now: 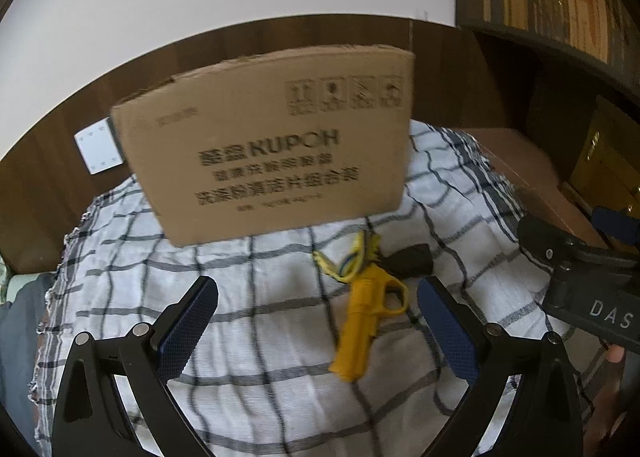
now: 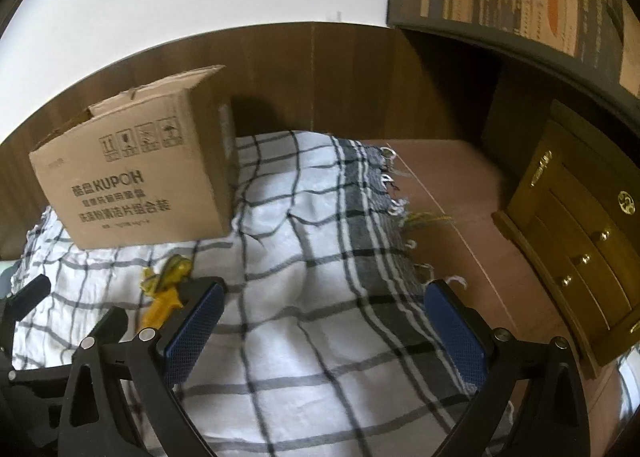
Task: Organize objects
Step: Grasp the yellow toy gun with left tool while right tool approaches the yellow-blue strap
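Note:
A yellow toy pistol [image 1: 362, 317] lies on the checked cloth [image 1: 256, 297], with a yellow cord [image 1: 352, 261] bunched at its far end and a small black object [image 1: 412, 259] beside it. Behind stands a brown cardboard box [image 1: 272, 153] printed KUPOH. My left gripper [image 1: 318, 301] is open, and the pistol lies between its fingers, nearer the right one. In the right wrist view the box [image 2: 140, 177] stands at the left and the pistol [image 2: 162, 303] is half hidden behind the left finger. My right gripper [image 2: 322, 309] is open over bare checked cloth [image 2: 320, 297].
A dark wooden panel [image 1: 440, 69] rises behind the cloth. To the right are a bare brown surface [image 2: 452, 209] and a small wooden drawer chest [image 2: 576, 241] with brass knobs. A white plate [image 1: 98, 151] sits on the panel at left. The right gripper's body [image 1: 580, 277] crosses the left wrist view's right edge.

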The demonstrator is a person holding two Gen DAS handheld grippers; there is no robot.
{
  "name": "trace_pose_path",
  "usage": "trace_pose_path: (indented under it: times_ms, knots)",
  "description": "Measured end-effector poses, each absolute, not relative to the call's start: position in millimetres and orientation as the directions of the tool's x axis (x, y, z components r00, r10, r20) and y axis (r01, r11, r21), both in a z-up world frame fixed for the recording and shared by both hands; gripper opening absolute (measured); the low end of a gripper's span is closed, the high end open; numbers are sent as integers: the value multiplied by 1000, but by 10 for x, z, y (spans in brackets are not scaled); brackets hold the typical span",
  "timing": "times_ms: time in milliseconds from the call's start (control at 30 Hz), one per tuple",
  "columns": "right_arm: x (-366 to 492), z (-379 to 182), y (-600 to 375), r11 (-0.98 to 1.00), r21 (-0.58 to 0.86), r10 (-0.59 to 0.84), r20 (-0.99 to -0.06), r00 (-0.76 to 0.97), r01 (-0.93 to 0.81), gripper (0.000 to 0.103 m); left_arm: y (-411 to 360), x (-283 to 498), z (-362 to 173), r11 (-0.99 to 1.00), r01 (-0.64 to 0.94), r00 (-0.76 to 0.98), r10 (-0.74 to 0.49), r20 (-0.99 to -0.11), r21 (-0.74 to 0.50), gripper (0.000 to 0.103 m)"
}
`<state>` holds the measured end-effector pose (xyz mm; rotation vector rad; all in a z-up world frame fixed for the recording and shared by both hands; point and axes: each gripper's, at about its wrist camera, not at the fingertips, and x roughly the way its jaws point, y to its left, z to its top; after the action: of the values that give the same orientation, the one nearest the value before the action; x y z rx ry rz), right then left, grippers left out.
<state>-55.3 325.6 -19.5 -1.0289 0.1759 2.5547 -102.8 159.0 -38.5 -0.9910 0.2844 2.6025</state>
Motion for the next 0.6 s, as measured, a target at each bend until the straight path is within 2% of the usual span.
trace_pose_path:
  times_ms: [100, 233, 333, 600]
  knots:
    - [-529, -235, 3336, -916, -19, 300, -693, -655, -400, 101, 1688, -1042, -446, -917, -392, -690, 243, -682, 70, 99]
    - [-527, -303, 3422, -915, -10, 294, -703, -648, -403, 101, 1824, -1089, -575, -906, -417, -658, 248, -711, 70, 85]
    - [-544, -341, 3446, -916, -4, 286, -708, -646, -400, 101, 1907, -1107, -663, -900, -428, -644, 238, -727, 85, 79]
    - [-586, -419, 3493, -918, 17, 264, -719, -643, -396, 101, 1989, -1175, -782, -898, -433, -617, 229, -753, 81, 72]
